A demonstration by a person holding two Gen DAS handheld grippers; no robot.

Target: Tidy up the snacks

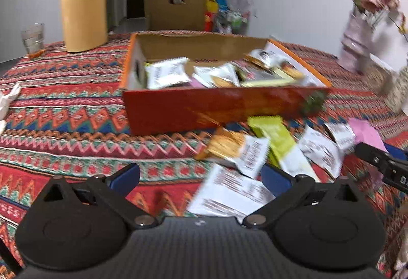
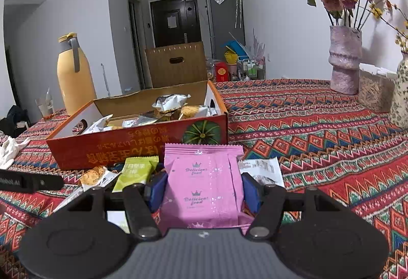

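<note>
One pink snack packet (image 2: 204, 184) sits between the blue pads of the right hand-held gripper (image 2: 204, 189), which is roughly half closed and pinches it by its two side edges, lifted clear of the patterned cloth on the bench (image 2: 331, 141). Judging by its look, the packet is light and soft: a thin glossy film pouch with crimped ends, slightly puffed, so it probably gives under pressure and could slide on the smooth foil. A hold across the flat sides, near the middle as here, seems safest; squeezing harder risks crushing whatever is inside.

Ahead stands the orange cardboard box (image 2: 142, 146), open on top and already holding several wrappers, the likely place for this packet. More loose snacks lie just before the box: a green packet (image 2: 135, 173), a golden one (image 2: 93, 174) and white ones (image 1: 229, 192).

Empty, the left hand-held gripper (image 1: 200, 177) hovers above those white wrappers with its jaws standing wide apart. These flat packets look equally light and slippery, best taken edge to edge.
</note>
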